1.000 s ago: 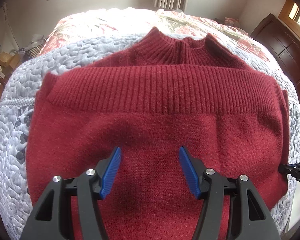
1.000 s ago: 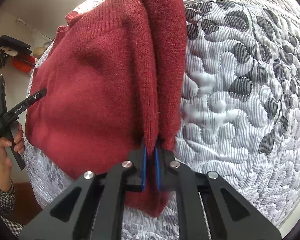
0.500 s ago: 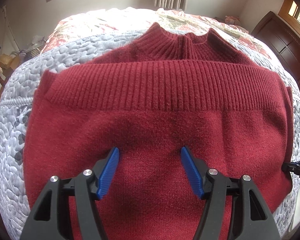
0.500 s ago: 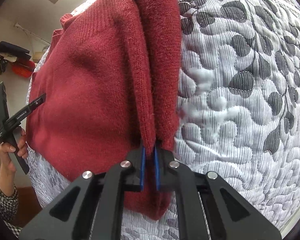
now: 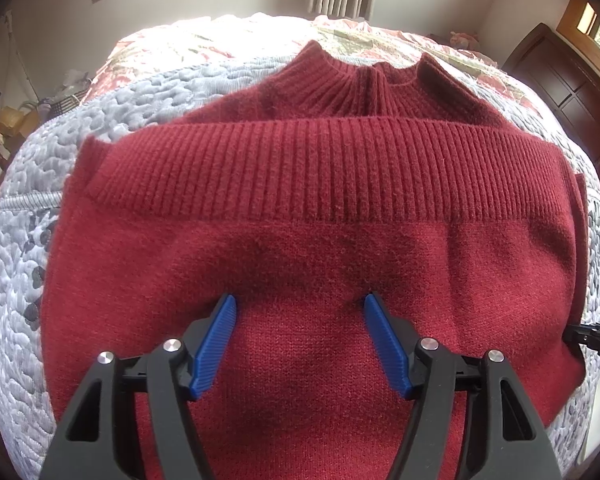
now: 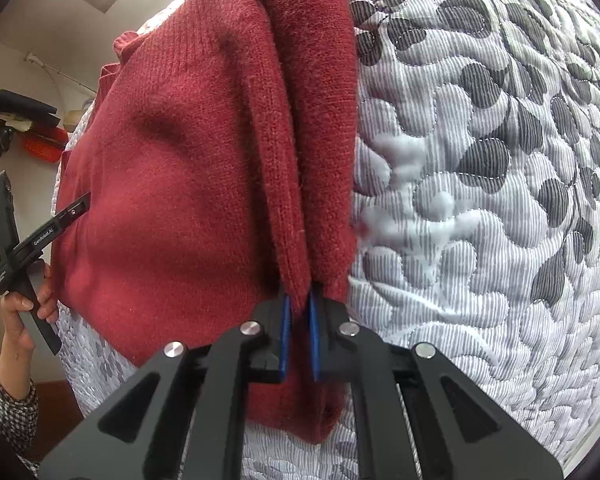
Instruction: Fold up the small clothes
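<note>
1. Red knit sweater (image 5: 312,248) lies folded on the bed's quilt (image 6: 480,200), directly ahead of your left tongs (image 5: 300,340), spread wide above it.
2. Your right tongs (image 6: 298,336) pinch its side edge, which runs straight ahead from them.

The left gripper (image 5: 300,340) moved slightly forward over the sweater (image 5: 340,248), its spread fingers (image 5: 216,344) sitting farther up the knit.

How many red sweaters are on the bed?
1. A single red sweater lies folded on the grey quilt; its ribbed hem is turned up toward the collar. The right gripper pinches its side edge. Nothing shows whether more clothes are hidden underneath.
</note>
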